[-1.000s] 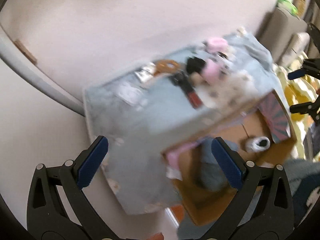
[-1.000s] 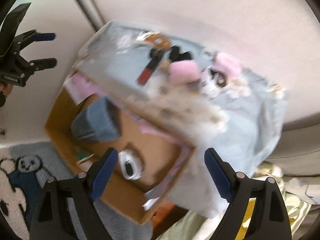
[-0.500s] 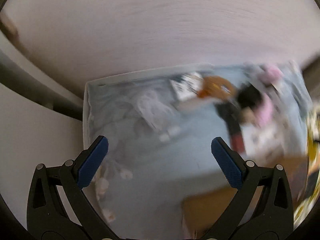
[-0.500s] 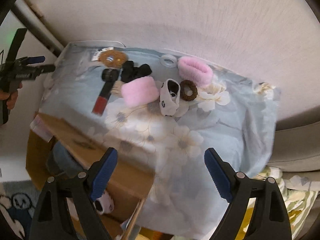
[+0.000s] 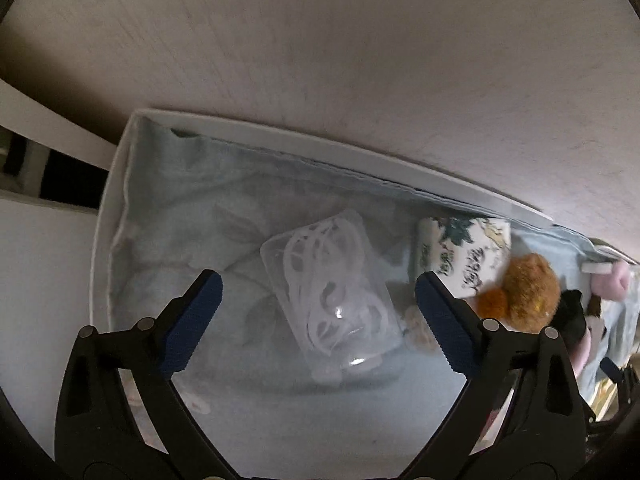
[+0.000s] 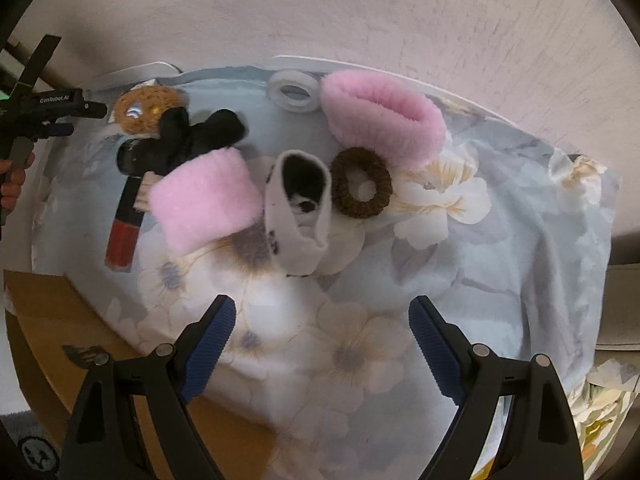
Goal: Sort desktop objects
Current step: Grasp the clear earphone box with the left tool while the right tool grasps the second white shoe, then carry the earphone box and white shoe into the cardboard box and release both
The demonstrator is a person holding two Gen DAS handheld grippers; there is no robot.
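A clear pouch with a coiled white cable (image 5: 332, 300) lies on the light blue flowered cloth (image 5: 180, 220). My left gripper (image 5: 316, 304) points down over it, jaws closing, pads either side and not touching. Beside it lie a white packet with dark print (image 5: 464, 256) and a brown fuzzy piece (image 5: 528, 292). My right gripper (image 6: 320, 336) hangs open over bare cloth. Beyond it lie two pink fuzzy bands (image 6: 380, 120) (image 6: 204, 200), a white spotted band (image 6: 300, 208), a brown hair tie (image 6: 362, 188), a white ring (image 6: 294, 92), a black bow (image 6: 196, 132) and a red tube (image 6: 124, 224).
The table's white rim (image 5: 320, 148) meets a pale wall. An open cardboard box (image 6: 48, 320) stands below the table's front left edge, with a panda rug (image 6: 32, 448) beside it. A person's hand (image 6: 16, 180) holds the left gripper at the far left of the right wrist view.
Both grippers have come down closer to the table. The left one has swung over to the table's left end, above the clear pouch. The right one now hangs over the cloth rather than the box.
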